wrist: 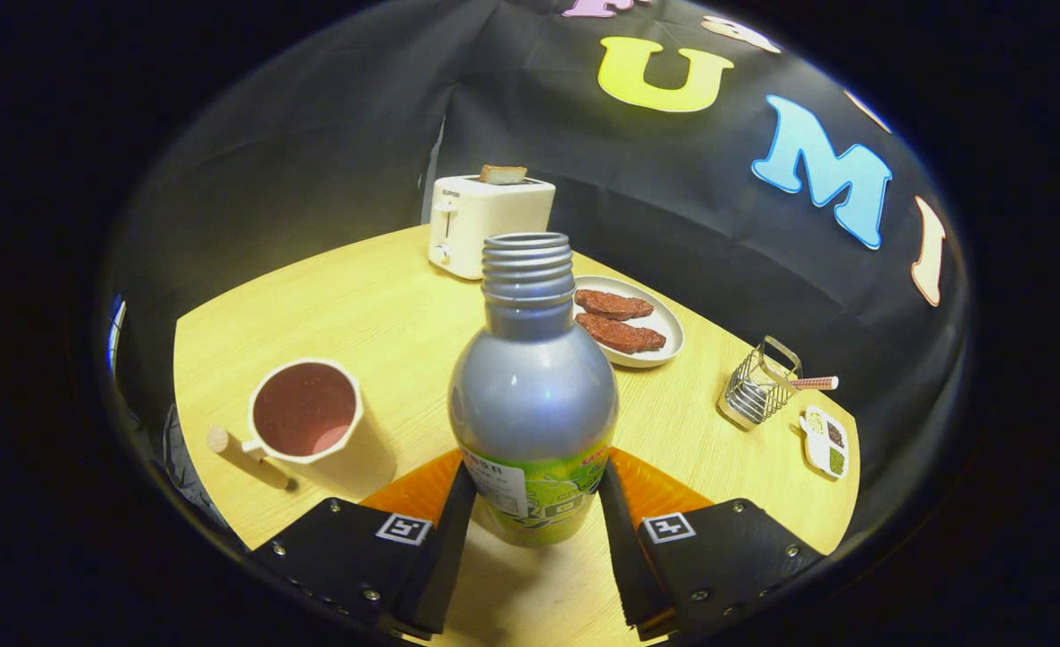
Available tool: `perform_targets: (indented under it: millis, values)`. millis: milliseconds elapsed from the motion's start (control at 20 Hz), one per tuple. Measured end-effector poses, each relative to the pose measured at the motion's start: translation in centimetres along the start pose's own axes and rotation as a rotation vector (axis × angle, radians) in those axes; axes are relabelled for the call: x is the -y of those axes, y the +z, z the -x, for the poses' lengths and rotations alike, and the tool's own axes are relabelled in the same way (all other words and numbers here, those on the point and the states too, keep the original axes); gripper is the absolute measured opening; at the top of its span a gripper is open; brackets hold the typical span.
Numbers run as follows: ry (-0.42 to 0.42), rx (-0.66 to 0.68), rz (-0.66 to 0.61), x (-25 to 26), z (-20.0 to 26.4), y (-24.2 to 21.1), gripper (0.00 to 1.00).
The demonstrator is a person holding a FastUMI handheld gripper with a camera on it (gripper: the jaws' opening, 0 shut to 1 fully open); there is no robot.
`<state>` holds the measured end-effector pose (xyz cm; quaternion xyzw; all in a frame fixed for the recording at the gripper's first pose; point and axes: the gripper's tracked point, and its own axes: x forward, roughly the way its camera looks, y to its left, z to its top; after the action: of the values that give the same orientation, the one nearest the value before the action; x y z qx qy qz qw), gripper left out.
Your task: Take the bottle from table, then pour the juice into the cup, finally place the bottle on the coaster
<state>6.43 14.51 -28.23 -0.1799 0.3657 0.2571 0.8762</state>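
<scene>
The gripper (534, 517) has its two black fingers (447, 530) pinching the bottle (533, 404) between them, one pad on each side of the green label low on the body, with no gap to be seen at either pad. The bottle stands upright, its long axis running straight up from the fingers to the open, capless threaded neck; whether its base touches the table (386, 305) or hangs just above it cannot be told. Beside the bottle, off the left finger and near at hand, stands the cup (310, 422) with a wooden handle, its mouth open upward and its inside reddish. So the coming pour, as I judge it, turns on tipping the neck leftward over that rim. An orange surface peeks out behind both fingers, possibly the coaster, though that is unsure. Beyond the bottle lies a plate (669, 337) with two brown pieces, to the right a wire holder (757, 388) and a small dish (825, 442), farthest a white toaster (481, 220)
</scene>
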Motion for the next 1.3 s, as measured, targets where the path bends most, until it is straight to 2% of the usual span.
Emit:
perform_targets:
  millis: [300, 550, 1300]
  values:
    - [-0.020, 0.084, -0.064, 1.4, -2.9, 1.9, 0.71]
    - [-0.009, 0.098, -0.098, 1.8, -4.8, 2.1, 0.72]
    - [0.009, 0.116, -0.129, 2.3, -5.5, 1.2, 0.80]
